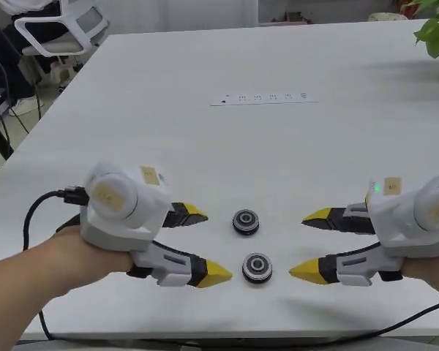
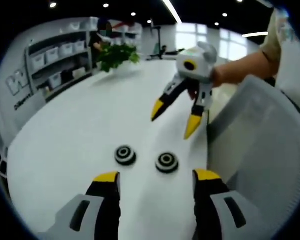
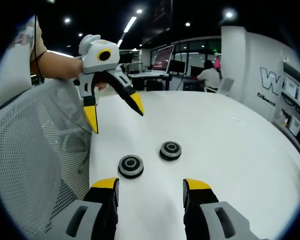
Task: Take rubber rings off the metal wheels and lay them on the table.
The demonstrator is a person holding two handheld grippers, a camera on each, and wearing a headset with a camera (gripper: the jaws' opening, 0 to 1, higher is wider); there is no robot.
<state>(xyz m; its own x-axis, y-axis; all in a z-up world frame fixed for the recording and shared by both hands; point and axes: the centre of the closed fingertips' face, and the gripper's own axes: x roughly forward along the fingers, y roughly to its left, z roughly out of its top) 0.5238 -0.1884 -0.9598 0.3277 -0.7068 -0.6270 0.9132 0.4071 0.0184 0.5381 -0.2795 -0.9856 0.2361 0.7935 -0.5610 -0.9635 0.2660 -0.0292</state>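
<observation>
Two wheels lie on the white desk (image 1: 168,124) near its front edge, apart from each other: the far wheel (image 1: 246,221), and the near wheel (image 1: 257,268) at about 5 o'clock from it. Each has a dark band round a bright hub. This is probably its ring (image 1: 237,221), in place on the wheel, though the wheels are too small to be sure.

The left tool (image 1: 218,244) is at 9 o'clock from the pair, its yellow-tipped jaws spread wide, holding nothing and pointing toward the wheels. The right tool (image 1: 298,245) is at 3 o'clock, also wide open and empty, facing the left one. Neither tool touches a wheel. In each gripper view both wheels lie just beyond that tool's own tips.

A power strip (image 1: 263,98) lies at 12 o'clock from the wheels, well apart. A plant (image 1: 437,29) is at 2 o'clock by the far corner, and a chair (image 1: 62,29) stands at 10 o'clock beyond the desk.
</observation>
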